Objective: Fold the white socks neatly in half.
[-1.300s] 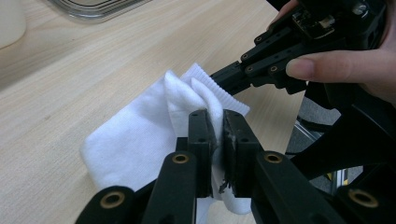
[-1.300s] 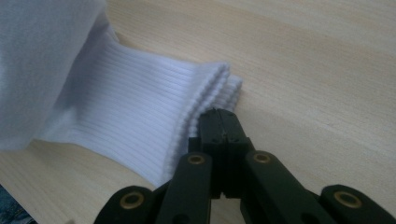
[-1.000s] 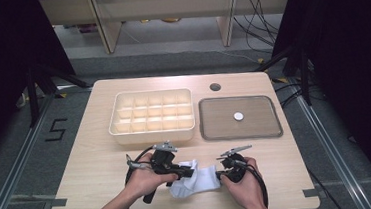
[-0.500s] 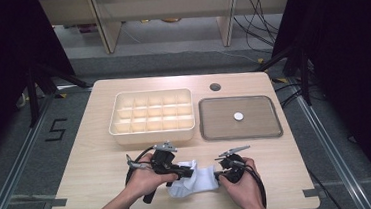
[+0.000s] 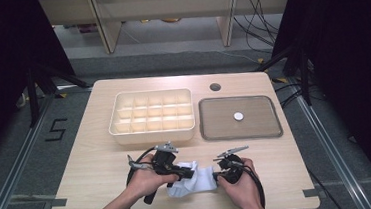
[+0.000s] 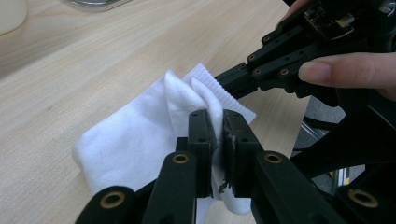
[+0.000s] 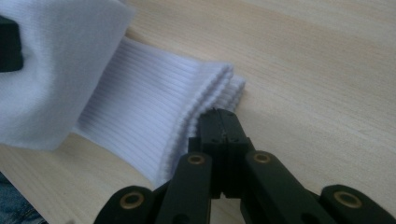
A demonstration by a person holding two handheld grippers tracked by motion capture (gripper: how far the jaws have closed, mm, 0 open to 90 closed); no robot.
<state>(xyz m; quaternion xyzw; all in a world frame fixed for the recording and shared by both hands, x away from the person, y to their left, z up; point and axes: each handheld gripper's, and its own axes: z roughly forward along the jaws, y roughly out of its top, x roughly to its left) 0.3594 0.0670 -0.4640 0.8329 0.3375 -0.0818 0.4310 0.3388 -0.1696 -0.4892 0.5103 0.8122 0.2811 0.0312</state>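
Note:
A white sock (image 5: 195, 180) lies crumpled near the table's front edge, between my two grippers. My left gripper (image 5: 188, 174) comes in from the left, and its jaws (image 6: 218, 140) are shut on a bunched fold of the sock (image 6: 140, 135). My right gripper (image 5: 218, 175) comes in from the right, shut, its tips (image 7: 219, 122) at the edge of the ribbed cuff (image 7: 154, 116) and pinching it. In the left gripper view the right gripper (image 6: 225, 78) meets the cuff's rim. A hand holds each gripper.
A cream box with several compartments (image 5: 152, 118) stands behind the sock. To its right is a brown tray (image 5: 268, 128) with a small white disc (image 5: 238, 116) in it. A round hole (image 5: 215, 87) is in the tabletop at the back. The table's front edge is close.

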